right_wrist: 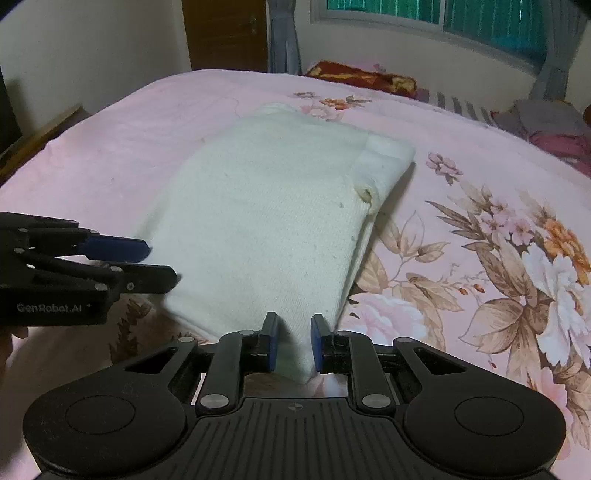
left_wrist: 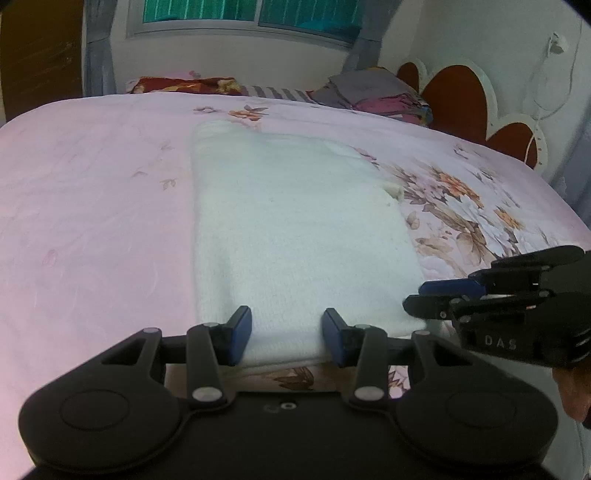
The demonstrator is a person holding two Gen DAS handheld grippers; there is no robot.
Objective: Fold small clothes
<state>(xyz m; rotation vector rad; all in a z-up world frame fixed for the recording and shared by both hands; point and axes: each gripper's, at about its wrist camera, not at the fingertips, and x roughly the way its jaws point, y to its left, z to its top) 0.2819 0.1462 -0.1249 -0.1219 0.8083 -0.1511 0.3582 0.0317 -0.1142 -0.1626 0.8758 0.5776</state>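
A white knitted garment (left_wrist: 295, 229) (right_wrist: 266, 221) lies folded into a long rectangle on the pink floral bedcover (left_wrist: 92, 203). My left gripper (left_wrist: 287, 325) sits at its near hem, left of the middle. The hem fills the gap between the blue pads and bulges toward the camera, so it looks gripped. My right gripper (right_wrist: 293, 328) has the near right corner of the garment between its narrow jaws. In the right wrist view the left gripper (right_wrist: 162, 264) comes in from the left side. In the left wrist view the right gripper (left_wrist: 413, 297) comes in from the right.
A red patterned pillow (left_wrist: 184, 85) and a pile of folded clothes (left_wrist: 369, 92) lie at the far side of the bed. A white and red headboard (left_wrist: 461, 96) stands to the right. A wooden door (right_wrist: 225, 33) is behind. A hand (left_wrist: 572, 395) holds the right gripper.
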